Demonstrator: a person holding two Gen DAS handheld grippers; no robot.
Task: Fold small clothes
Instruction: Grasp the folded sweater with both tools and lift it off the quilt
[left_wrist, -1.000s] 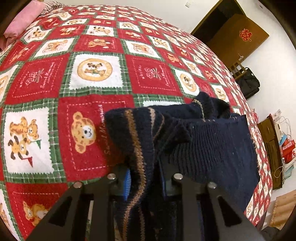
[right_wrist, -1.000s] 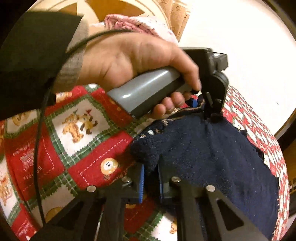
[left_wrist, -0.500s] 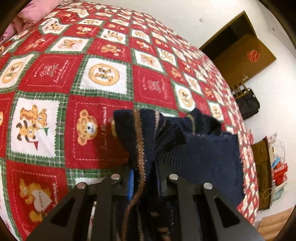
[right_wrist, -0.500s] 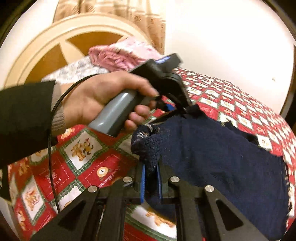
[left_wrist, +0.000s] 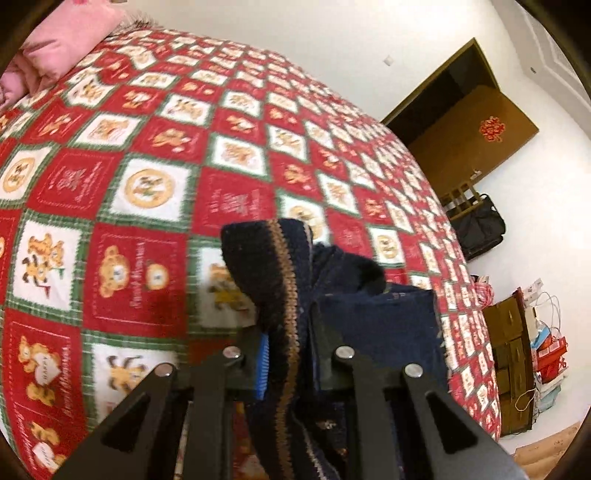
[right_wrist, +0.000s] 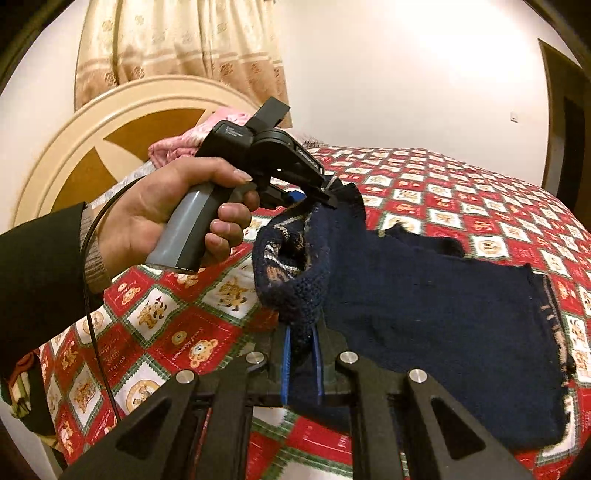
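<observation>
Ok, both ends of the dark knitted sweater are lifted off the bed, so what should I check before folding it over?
1. Left hand-held gripper clamps the navy knitted sweater edge: ok.
2. Right hand-held gripper clamps the other edge: ok.
3. Far part of the sweater rests flat on the red patchwork bear quilt: ok.
4. Quilt beyond the sweater is bare: ok.
5. Black cable clear of the sweater: ok.
6. Layers aligned underneath: cannot tell.

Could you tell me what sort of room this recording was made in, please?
Most likely a home bedroom: a bed under a red teddy-bear quilt, a pink pillow by the rounded headboard, and a curtain on the wall behind.
</observation>
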